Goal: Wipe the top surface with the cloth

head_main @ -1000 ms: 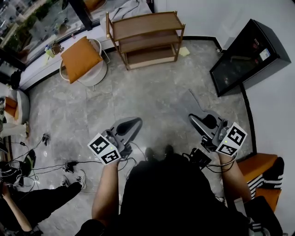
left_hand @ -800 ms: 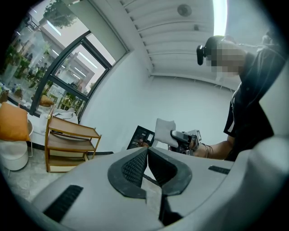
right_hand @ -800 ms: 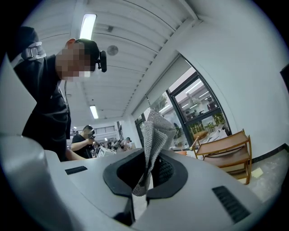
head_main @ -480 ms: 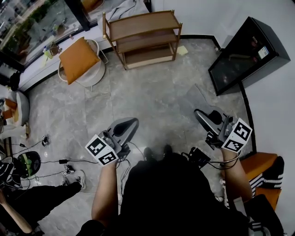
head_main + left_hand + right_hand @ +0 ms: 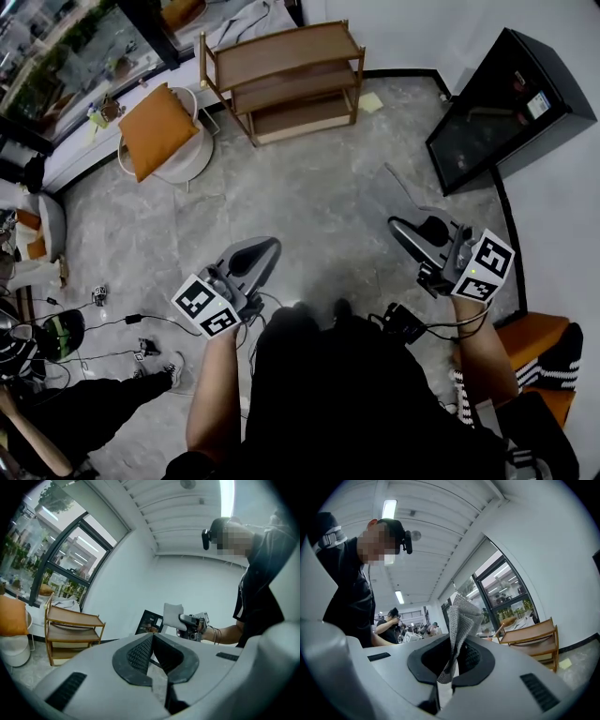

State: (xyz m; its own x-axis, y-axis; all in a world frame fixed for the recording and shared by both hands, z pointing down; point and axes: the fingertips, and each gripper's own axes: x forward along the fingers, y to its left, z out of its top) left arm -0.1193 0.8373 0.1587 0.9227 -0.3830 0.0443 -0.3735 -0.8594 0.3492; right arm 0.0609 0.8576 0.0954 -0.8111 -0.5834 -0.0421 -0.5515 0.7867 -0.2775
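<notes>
A wooden three-tier shelf [image 5: 281, 77] stands on the floor against the far wall, well ahead of both grippers; it also shows as the shelf [image 5: 70, 630] and the shelf [image 5: 532, 639]. My right gripper [image 5: 401, 230] is shut on a grey woven cloth [image 5: 461, 620], which sticks up out of the jaws. That cloth [image 5: 408, 195] hangs out ahead of the gripper, and the cloth [image 5: 172, 615] shows from the left side too. My left gripper [image 5: 264, 251] is held at waist height on the left, shut, with nothing between its jaws [image 5: 152, 639].
A black glass-fronted cabinet [image 5: 497, 103] stands at the right wall. A round white stool with an orange cushion [image 5: 159, 131] is left of the shelf. Cables [image 5: 112, 321] and a person's legs [image 5: 84, 403] lie at lower left. An orange bench [image 5: 534, 339] is at lower right.
Both grippers stay at waist height. The right one has drifted slightly right and up with the cloth still in it. The view has shifted a little.
</notes>
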